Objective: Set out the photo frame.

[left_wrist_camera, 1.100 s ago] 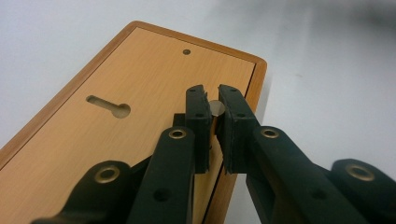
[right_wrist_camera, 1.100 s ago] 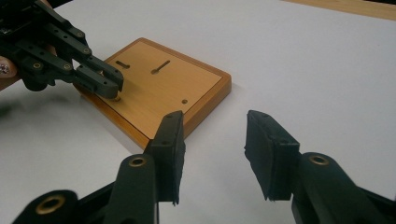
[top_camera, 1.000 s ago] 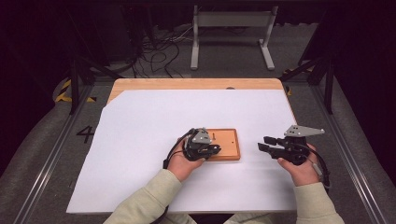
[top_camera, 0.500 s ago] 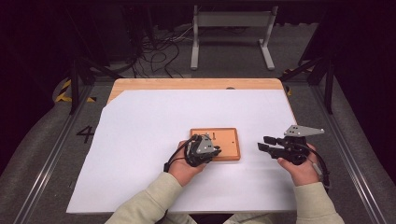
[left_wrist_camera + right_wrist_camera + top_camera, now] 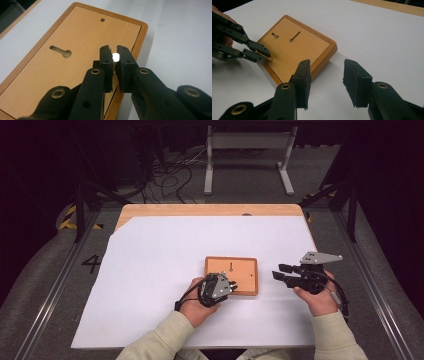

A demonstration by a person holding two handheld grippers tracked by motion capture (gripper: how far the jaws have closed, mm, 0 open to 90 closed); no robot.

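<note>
The wooden board (image 5: 231, 275) has slid leftward across the white sheet (image 5: 150, 270) since a second ago, and the left gripper (image 5: 231, 286) has travelled with it, while the right gripper (image 5: 280, 271) has kept its place. Now the board lies flat near the middle of the worktop (image 5: 200, 210), its long side running across, well clear of the sheet's edges.

In the left gripper view the board (image 5: 62, 57) shows a raised darker rim around a pale recessed panel, like a shallow tray turned face up. In that panel sit a keyhole slot (image 5: 60, 51) and one small round hole (image 5: 102, 19) near the far rim; nothing loose lies in the recess. The left gripper's (image 5: 113, 55) jaws are pressed nearly together over the board's near right part, pinching a small peg (image 5: 115, 57) that glares white between the pads. What the peg is made of, I cannot tell.

From the right gripper view the same left gripper (image 5: 268, 57) comes in from the left, its tips low over the board (image 5: 297, 47) near one corner, a brassy bit of the peg (image 5: 270, 59) poking out past the tips. Two slots (image 5: 284, 37) show in the panel here.

The right gripper (image 5: 325, 75) hovers just off the board's right side above the white sheet (image 5: 374, 37), its jaws spread apart with nothing between them. The hand holding it rests at the sheet's right edge.
</note>
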